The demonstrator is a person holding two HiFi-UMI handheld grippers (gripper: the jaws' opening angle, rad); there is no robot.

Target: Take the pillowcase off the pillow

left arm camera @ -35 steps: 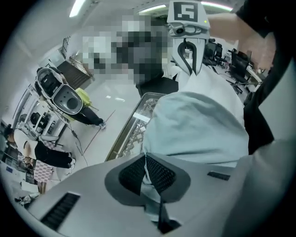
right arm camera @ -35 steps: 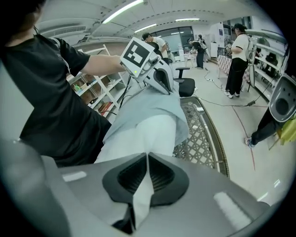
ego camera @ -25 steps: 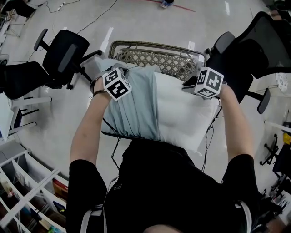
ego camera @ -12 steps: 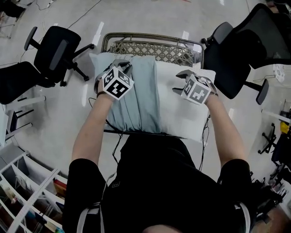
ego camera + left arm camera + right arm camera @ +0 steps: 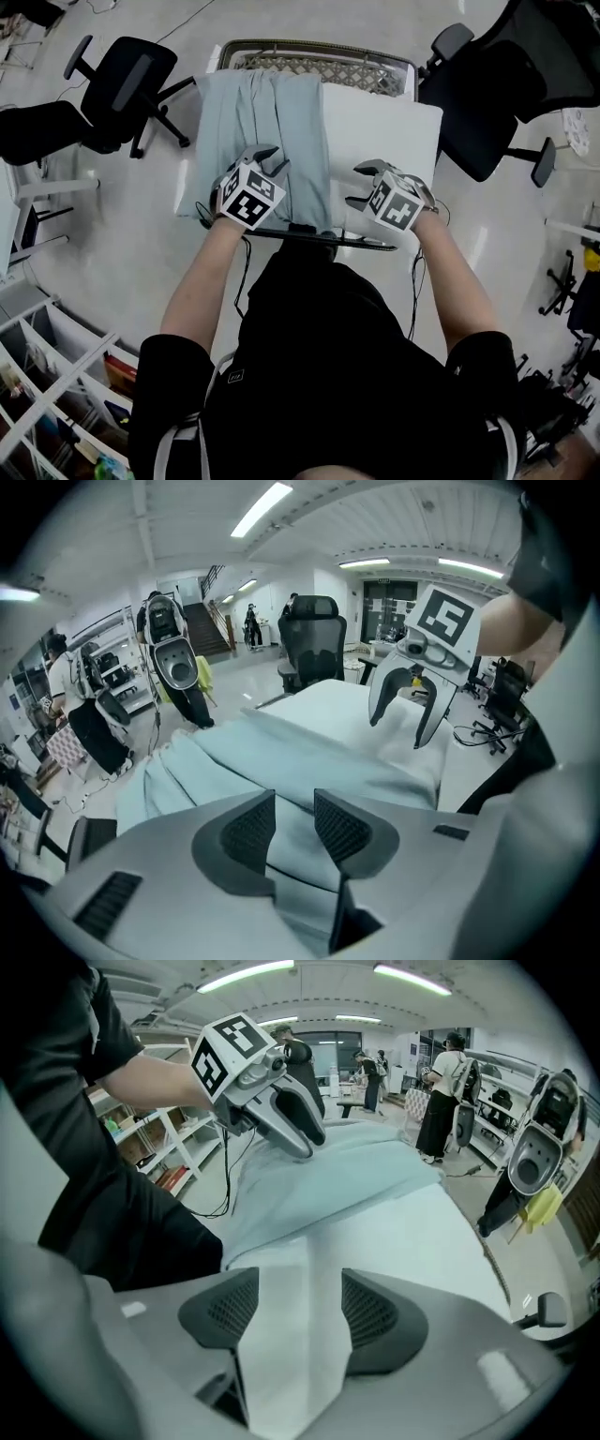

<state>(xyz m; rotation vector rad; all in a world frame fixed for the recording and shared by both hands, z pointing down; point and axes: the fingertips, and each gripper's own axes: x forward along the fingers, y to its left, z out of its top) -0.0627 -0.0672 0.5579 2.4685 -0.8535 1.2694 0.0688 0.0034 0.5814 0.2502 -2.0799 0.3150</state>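
Both tongs open over the half-covered pillow

My left tongs (image 5: 270, 159) hang over the pale blue pillowcase (image 5: 262, 112), and my right tongs (image 5: 359, 185) hang over the bare white pillow (image 5: 384, 131). Both pairs have just been opening, and their jaws stand apart. I see cloth under each gap, but no pad presses on it. The pillowcase covers only the left part of the pillow. The pillow lies on a woven chair (image 5: 319, 64).

A metal-framed woven lattice seat (image 5: 328, 70) carries a white pillow (image 5: 384, 141). A pale blue-grey pillowcase (image 5: 262, 122) covers the pillow's left half.
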